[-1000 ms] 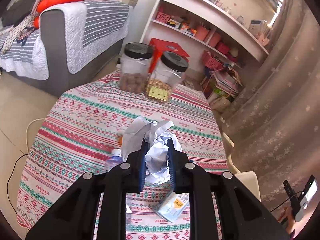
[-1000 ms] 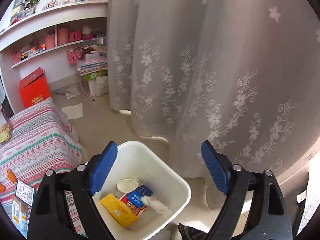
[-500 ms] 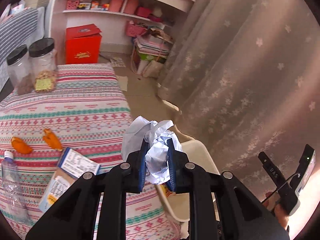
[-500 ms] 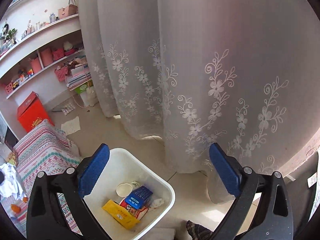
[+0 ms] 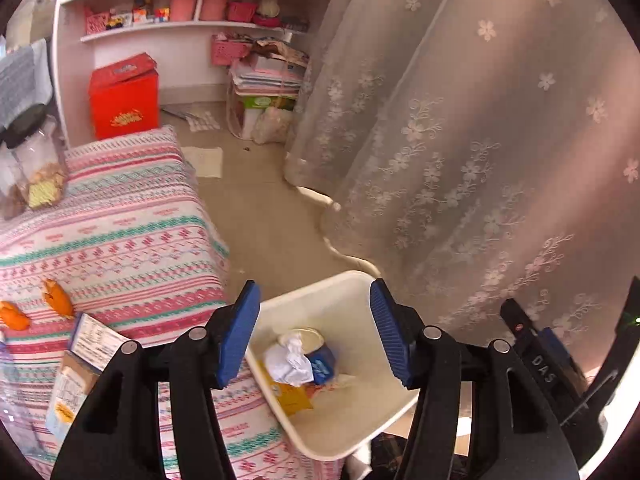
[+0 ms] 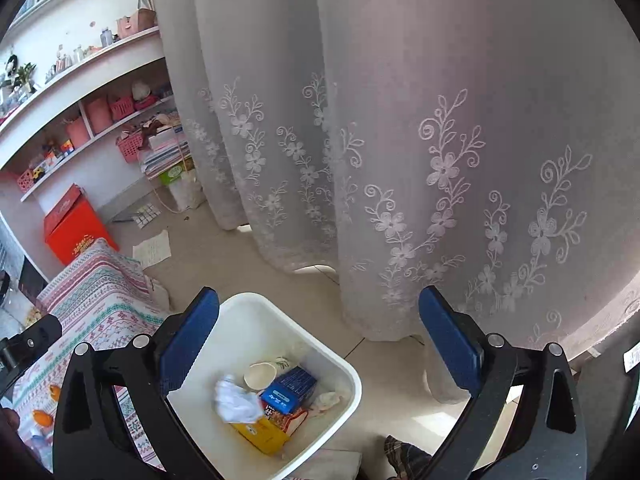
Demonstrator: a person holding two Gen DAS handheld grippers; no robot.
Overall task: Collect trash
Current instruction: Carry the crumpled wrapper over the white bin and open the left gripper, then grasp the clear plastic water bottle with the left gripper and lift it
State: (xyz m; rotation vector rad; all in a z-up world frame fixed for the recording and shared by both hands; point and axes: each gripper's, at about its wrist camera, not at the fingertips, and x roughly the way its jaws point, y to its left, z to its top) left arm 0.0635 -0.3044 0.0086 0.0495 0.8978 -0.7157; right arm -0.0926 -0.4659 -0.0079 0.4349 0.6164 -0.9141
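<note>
My left gripper (image 5: 313, 289) hangs over the white bin (image 5: 352, 432), its jaws opening with nothing between them. The crumpled white paper (image 5: 288, 364) lies in the bin on top of a blue box, a yellow packet and a paper cup. In the right wrist view my right gripper (image 6: 320, 292) is wide open and empty, also above the bin (image 6: 256, 320), where the same paper (image 6: 236, 400) shows. On the patterned table (image 5: 120, 240) lie orange peels (image 5: 58, 298), a carton (image 5: 80, 364) and a clear bottle (image 5: 8, 380).
The bin stands on the floor between the table edge and a long flowered curtain (image 5: 460, 160). Two jars (image 5: 36, 168) stand at the table's far side. A red box (image 5: 124, 100), stacked papers and white shelves line the back wall.
The left gripper swung from over the table to above the bin, then its jaws parted and the crumpled paper dropped in. The right gripper shifted slightly and stayed open.
</note>
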